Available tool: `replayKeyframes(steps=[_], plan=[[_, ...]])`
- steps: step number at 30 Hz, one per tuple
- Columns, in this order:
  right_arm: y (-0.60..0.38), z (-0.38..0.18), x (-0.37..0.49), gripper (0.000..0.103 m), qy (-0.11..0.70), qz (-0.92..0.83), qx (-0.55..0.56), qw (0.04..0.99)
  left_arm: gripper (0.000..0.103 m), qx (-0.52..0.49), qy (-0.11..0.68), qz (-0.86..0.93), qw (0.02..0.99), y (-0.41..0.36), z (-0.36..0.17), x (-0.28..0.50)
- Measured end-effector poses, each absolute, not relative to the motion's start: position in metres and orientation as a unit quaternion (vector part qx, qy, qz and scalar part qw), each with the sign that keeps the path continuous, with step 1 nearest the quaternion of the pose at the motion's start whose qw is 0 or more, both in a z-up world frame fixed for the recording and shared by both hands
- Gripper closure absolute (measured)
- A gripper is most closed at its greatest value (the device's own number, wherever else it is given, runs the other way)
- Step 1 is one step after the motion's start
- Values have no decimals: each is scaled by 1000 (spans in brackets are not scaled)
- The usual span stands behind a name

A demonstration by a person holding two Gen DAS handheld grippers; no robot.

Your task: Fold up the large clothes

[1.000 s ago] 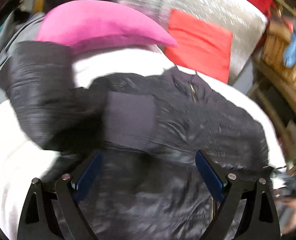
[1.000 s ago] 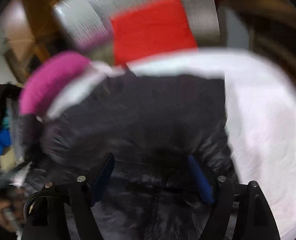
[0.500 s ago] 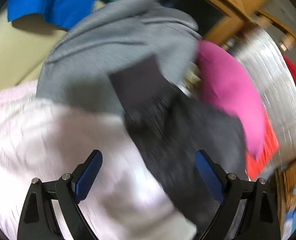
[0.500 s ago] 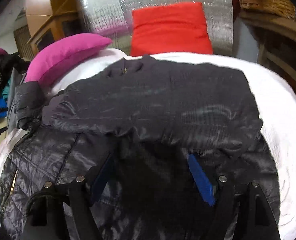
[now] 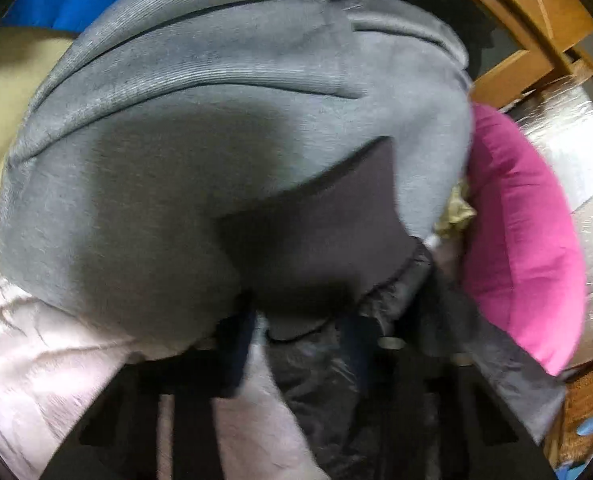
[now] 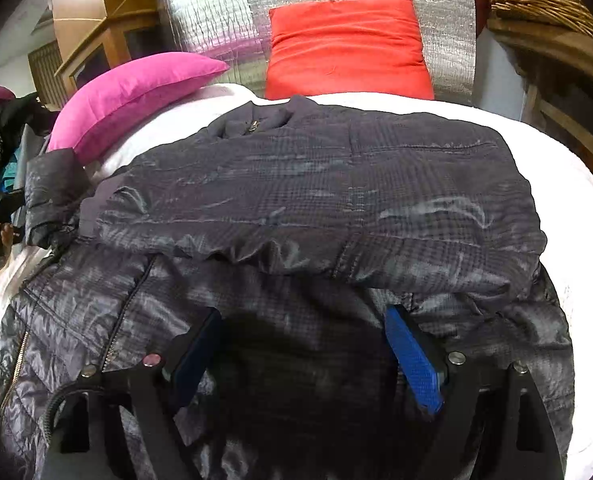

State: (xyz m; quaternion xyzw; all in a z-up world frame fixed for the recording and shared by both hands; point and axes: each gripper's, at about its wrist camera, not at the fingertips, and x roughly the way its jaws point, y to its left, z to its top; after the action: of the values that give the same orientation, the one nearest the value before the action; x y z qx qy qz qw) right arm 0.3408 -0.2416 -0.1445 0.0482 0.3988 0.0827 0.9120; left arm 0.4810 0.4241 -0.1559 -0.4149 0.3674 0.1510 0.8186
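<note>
Left wrist view: the left gripper (image 5: 304, 336) is closing its jaws on the dark quilted puffer jacket's (image 5: 336, 380) sleeve cuff (image 5: 320, 248), crowded by a grey corduroy garment (image 5: 216, 128); it risks snagging that too. Right wrist view: the right gripper (image 6: 300, 344) is hovering wide open over the jacket (image 6: 296, 200) on the white bedcover (image 6: 576, 184); the right-hand edge is offering room.

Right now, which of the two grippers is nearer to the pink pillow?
Left. The left gripper has just been closing on the black jacket's sleeve cuff, right beside the pink pillow. The right gripper hangs open over the jacket's body, farther from it.
</note>
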Motion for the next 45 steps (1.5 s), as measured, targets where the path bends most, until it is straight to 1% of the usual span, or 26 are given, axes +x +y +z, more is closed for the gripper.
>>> replayKeyframes(steps=[2,3,5,8,11,14,19,26,30,33,36,42,45], plan=[[-242,-145,341,17,399,83,49,912,81,-424,368,151,814,430,-159,481],[-242,-145,341,17,399,83,49,912,88,-420,368,148,816,430,-158,482],[-242,-145,339,17,399,84,51,912,92,-396,371,150,827,427,-151,482],[-242,-145,339,17,398,85,53,912,94,-376,359,146,842,419,-134,477],[-242,-145,339,17,397,86,57,912,95,-347,341,126,865,404,-102,468],[-242,-145,338,17,396,88,62,912,95,-305,319,113,890,384,-61,463],[-244,-144,336,17,394,92,72,912,96,-228,267,88,932,342,28,427],[-249,-143,334,17,390,102,90,911,96,-145,206,3,968,228,141,407],[-253,-143,333,17,387,109,106,909,96,-106,194,-54,974,143,173,408],[-257,-143,332,17,385,116,120,908,96,-99,201,-89,970,93,174,421],[-260,-143,330,17,382,121,132,907,96,-99,220,-122,963,42,161,431],[-269,-144,328,17,375,134,162,903,96,-100,273,-166,942,-58,101,446],[-274,-144,329,17,371,141,179,900,96,-100,311,-176,929,-94,58,452]])
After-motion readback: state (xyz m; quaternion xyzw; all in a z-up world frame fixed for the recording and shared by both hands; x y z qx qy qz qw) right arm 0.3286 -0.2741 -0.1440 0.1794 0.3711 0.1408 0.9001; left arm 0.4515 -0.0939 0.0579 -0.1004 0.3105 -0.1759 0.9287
